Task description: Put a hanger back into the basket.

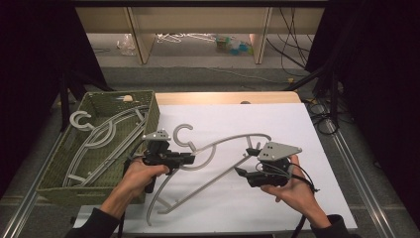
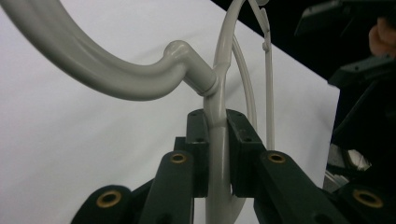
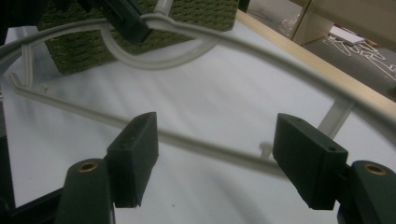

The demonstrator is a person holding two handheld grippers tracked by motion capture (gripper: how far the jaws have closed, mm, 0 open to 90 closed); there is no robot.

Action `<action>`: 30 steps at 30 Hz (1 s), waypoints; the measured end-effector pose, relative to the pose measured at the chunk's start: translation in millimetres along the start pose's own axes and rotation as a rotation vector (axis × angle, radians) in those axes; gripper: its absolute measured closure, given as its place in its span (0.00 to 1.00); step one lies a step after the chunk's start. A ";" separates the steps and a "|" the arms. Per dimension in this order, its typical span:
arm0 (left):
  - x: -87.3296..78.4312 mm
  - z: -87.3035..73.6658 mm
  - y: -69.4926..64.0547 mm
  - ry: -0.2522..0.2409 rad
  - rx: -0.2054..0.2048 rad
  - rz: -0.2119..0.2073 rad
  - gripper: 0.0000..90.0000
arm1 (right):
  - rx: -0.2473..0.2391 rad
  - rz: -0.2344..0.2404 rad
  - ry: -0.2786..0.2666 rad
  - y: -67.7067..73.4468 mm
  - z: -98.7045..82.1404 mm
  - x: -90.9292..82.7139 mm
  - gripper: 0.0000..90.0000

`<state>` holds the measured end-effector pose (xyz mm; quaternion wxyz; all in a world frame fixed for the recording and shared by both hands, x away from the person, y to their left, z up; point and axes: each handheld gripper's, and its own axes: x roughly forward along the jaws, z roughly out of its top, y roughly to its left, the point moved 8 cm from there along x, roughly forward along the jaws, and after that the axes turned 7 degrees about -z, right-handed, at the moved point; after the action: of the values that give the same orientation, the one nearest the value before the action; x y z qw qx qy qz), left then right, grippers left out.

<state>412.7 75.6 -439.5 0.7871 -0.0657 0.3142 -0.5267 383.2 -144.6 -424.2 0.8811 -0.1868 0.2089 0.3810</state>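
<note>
Presently, the grey hanger (image 1: 218, 148) is clamped by the left tool (image 1: 190, 158) just below the neck, where the hook (image 2: 93, 70) joins the frame; both pads are pressed flat against the frame. The right tool (image 3: 215, 158) is held with its jaws spread apart, nothing being gripped, and the hanger's lower bar (image 3: 187, 140) is seen crossing just beyond them. Beyond the left tool, a green woven basket (image 1: 49, 173) holding further hangers (image 1: 99, 141) is placed beside the white tabletop (image 1: 277, 124).
</note>
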 end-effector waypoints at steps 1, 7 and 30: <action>-2.6 1.7 0.2 -0.015 -0.005 -0.003 0.89 | 0.009 -0.003 -0.002 0.8 -1.4 -1.8 0.36; -14.3 5.9 -2.5 -0.052 -0.030 0.005 0.89 | 0.032 0.015 -0.015 8.6 -14.2 -7.7 0.35; -103.8 45.6 -8.5 -0.187 -0.053 0.032 0.89 | 0.047 0.065 0.044 21.0 -41.6 -1.5 0.30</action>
<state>406.0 151.8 -355.5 0.8194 -0.1305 0.2542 -0.4969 357.1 -152.3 -462.1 0.8676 -0.1675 0.2429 0.4002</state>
